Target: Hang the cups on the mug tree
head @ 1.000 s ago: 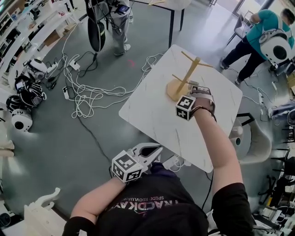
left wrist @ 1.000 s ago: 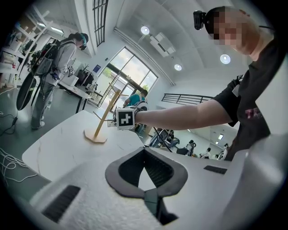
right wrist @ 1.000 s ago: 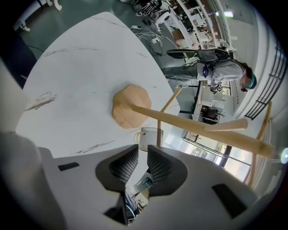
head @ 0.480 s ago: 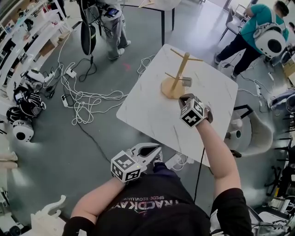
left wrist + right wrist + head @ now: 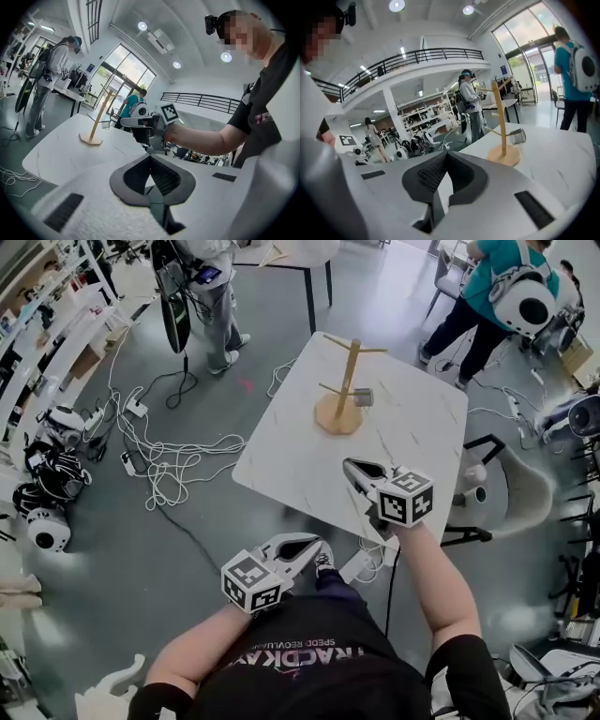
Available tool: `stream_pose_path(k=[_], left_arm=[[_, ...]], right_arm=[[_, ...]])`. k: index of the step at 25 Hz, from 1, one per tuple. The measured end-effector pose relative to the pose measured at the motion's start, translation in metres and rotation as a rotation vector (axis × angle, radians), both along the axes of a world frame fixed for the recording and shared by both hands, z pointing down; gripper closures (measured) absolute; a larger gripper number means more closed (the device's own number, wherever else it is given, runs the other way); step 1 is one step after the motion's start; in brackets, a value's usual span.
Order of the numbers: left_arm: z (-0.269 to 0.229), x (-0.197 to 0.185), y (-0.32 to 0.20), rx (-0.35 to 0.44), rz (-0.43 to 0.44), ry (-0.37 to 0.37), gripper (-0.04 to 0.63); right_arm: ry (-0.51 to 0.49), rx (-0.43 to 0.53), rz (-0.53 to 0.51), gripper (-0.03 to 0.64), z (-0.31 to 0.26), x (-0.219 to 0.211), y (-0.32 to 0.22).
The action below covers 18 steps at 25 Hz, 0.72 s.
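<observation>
Looking along your right claw (image 5: 447, 157), you find its dark pads (image 5: 427, 177) clenched tip to tip with nothing between them. Ahead of it and a little to its right, well apart, the mug tree (image 5: 501, 117) stands upright on the white surface (image 5: 562, 164). The cup (image 5: 517, 136) hangs tilted at the end of a low peg on the trunk's right side. The cup is small and pale, and its handle cannot be made out. Your left claw (image 5: 150, 157) is clenched and empty too, held just off the surface's near edge, close to your body. From it the tree is far ahead to the left, and the cup there is only a speck. Your right forearm (image 5: 206, 138) cuts across its view.
</observation>
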<state>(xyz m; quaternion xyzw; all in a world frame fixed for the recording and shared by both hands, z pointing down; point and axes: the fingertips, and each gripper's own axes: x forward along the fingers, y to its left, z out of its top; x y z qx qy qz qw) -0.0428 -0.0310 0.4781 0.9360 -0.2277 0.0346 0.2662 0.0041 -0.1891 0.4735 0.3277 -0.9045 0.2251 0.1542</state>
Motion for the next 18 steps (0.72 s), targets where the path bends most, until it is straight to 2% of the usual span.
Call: stream_pose_path(k=[6,18], left_arm=[[-0.003,-0.006,0.027,0.010,0.002,0.002,0.598],[-0.006,-0.015,0.093,0.030,-0.001,0.009,0.598]], right_arm=[[-0.099,-0.010,-0.011,0.606,-0.015,-0.014,0.064],[-0.156,-0.011,-0.024,0.606,-0.019,-0.031,0.178]])
